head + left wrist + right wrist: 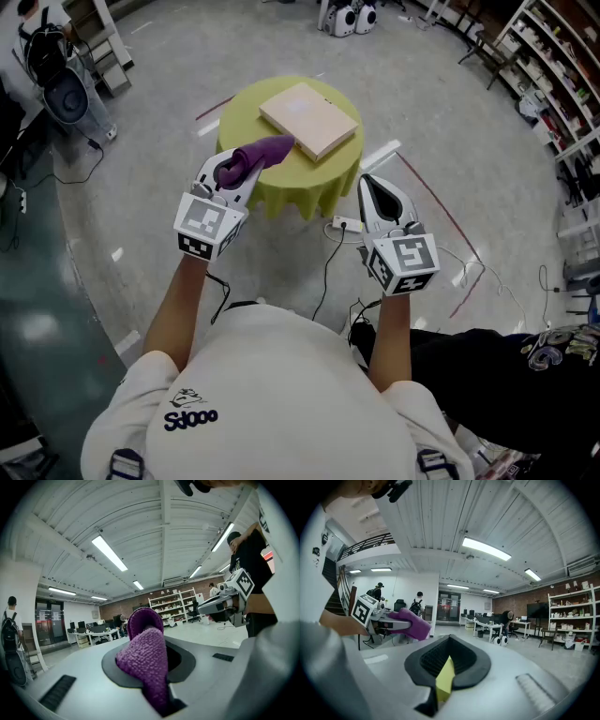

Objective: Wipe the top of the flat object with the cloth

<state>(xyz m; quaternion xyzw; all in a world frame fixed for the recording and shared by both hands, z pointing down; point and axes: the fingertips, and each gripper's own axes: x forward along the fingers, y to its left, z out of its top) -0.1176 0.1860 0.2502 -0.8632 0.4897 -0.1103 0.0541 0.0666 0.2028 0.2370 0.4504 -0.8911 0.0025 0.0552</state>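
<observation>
- Left gripper (236,174), seen from the head camera, is clamped shut on a purple terry cloth (264,150). It holds the cloth out over the near-left part of a round table draped in yellow-green fabric (323,183).
- From the same camera, the cloth's free end lies just beside the near corner of a flat tan rectangular board (309,118). The board rests on the tabletop, toward the far side. Whether cloth and board touch cannot be told.
- Right gripper (375,192), jaws drawn together with nothing in them, hangs over the grey floor just off the table's right edge, apart from the board. A white power strip (347,224) lies on the floor by the table skirt, between the two grippers.
- Left gripper view: both jaws press on the purple cloth (143,663), which bulges out of the slot and curls over in a loop at its tip. The right gripper (220,605) shows at upper right, and its square-marker cube (243,584) faces the camera.
- Right gripper view: the black-padded jaws are closed to a thin slit, in which only a sliver of the yellow-green fabric (445,679) shows. At left, the left gripper carries the purple cloth (412,624), bunched around its tip.
</observation>
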